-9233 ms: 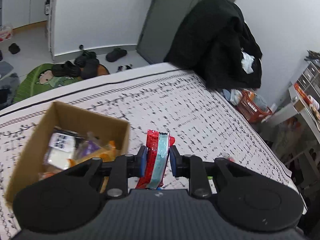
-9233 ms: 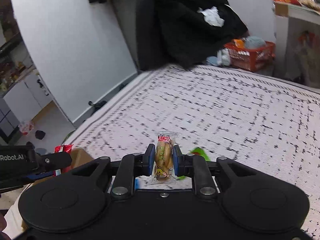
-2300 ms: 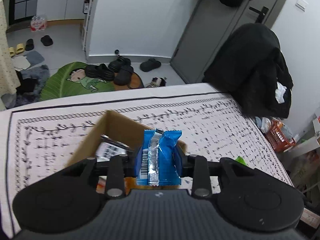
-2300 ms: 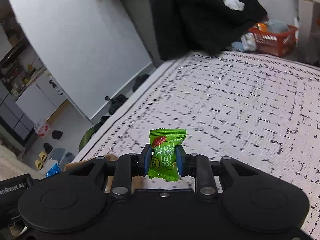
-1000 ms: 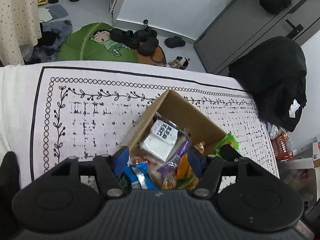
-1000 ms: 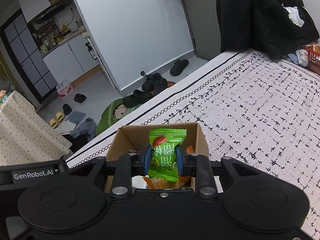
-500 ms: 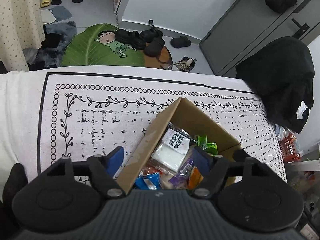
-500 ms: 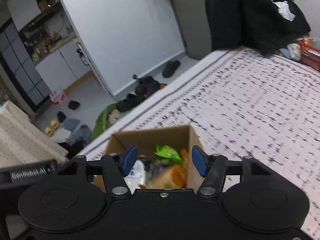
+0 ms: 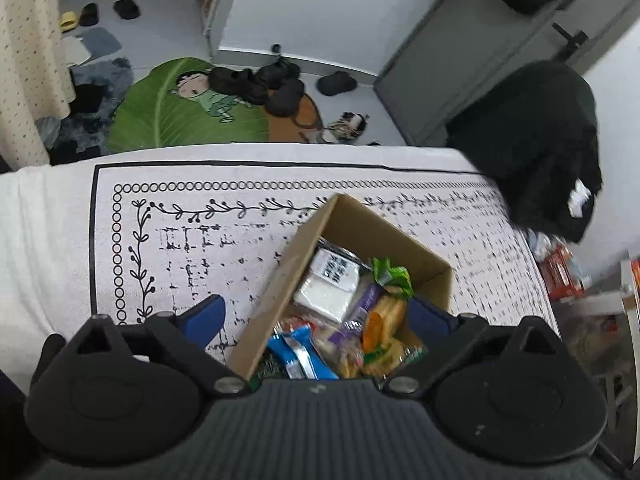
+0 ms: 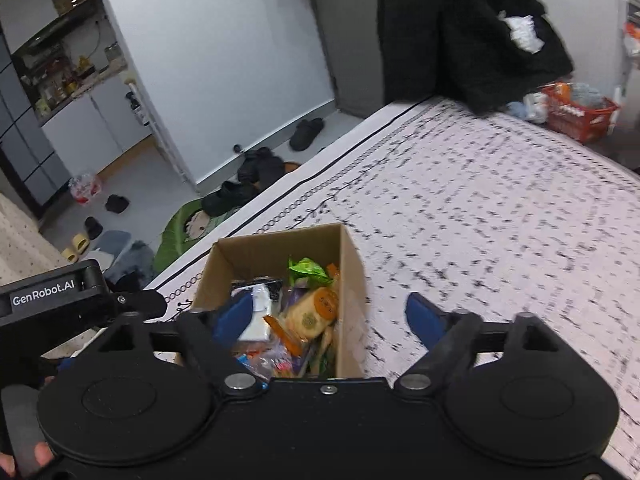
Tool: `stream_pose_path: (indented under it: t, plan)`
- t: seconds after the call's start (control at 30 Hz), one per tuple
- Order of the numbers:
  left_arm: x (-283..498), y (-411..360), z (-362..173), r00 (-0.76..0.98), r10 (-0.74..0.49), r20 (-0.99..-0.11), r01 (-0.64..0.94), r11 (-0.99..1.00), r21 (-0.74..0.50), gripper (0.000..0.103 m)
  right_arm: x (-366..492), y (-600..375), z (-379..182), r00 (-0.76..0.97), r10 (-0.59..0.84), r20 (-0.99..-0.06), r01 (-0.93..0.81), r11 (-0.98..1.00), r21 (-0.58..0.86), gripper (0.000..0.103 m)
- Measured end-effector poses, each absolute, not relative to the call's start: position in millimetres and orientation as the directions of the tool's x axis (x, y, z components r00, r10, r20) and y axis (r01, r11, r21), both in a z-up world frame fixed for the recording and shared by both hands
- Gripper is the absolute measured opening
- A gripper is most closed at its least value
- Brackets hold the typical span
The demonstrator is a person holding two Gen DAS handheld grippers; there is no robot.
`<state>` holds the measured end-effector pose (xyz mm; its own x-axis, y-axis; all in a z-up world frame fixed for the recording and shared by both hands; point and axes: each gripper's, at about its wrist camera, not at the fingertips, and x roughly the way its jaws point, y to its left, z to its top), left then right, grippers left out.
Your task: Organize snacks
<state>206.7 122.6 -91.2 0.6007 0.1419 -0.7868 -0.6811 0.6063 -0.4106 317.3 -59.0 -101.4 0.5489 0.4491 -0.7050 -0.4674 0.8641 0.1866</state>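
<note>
A brown cardboard box [image 9: 360, 220] [image 10: 352, 276] stands on the patterned white cloth, filled with several wrapped snacks. Among them lie a green packet [image 9: 390, 272] [image 10: 306, 270], a blue packet [image 9: 296, 354], a white packet [image 9: 330, 286] and a round cracker pack [image 10: 314, 312]. My left gripper [image 9: 316, 316] hangs open above the box's near end, nothing between its fingers. My right gripper [image 10: 330, 318] is open too, straddling the box's right wall from above. The left gripper's body [image 10: 60, 300] shows at the right wrist view's left edge.
The patterned cloth [image 9: 180, 232] [image 10: 500, 208] covers a wide flat surface that ends at a black border line. Beyond the edge, shoes [image 9: 256, 80] and a green leaf mat [image 9: 180, 112] lie on the floor. A black coat [image 9: 540, 140] [image 10: 480, 32] hangs at the far corner.
The right gripper opened and dropped the green packet into the box, then drew back a little. The left gripper stayed open over the box and shifted slightly left.
</note>
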Motion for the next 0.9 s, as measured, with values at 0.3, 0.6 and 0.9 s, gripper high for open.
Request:
stream_pose_path:
  t: [0.3, 0.6, 0.9]
  plan:
    - [181, 104, -71, 0.637, 0.117, -0.762, -0.632, 0.645, -0.429, 0.103, 294, -93, -78, 0.596, 0.414, -0.688, -0.391, 0.898, 0.202, 0.103]
    - [167, 84, -43, 0.663, 0.101, -0.742, -0.552, 0.735, -0.393, 0.103, 267, -112, -53, 0.609, 0.426, -0.669, -0.400, 0.893, 0.205, 0.103]
    - [146, 64, -22, 0.674, 0.104, -0.732, -0.485, 0.810, -0.331, 0.103, 241, -132, -36, 0.622, 0.437, -0.650, -0.405, 0.890, 0.211, 0.103]
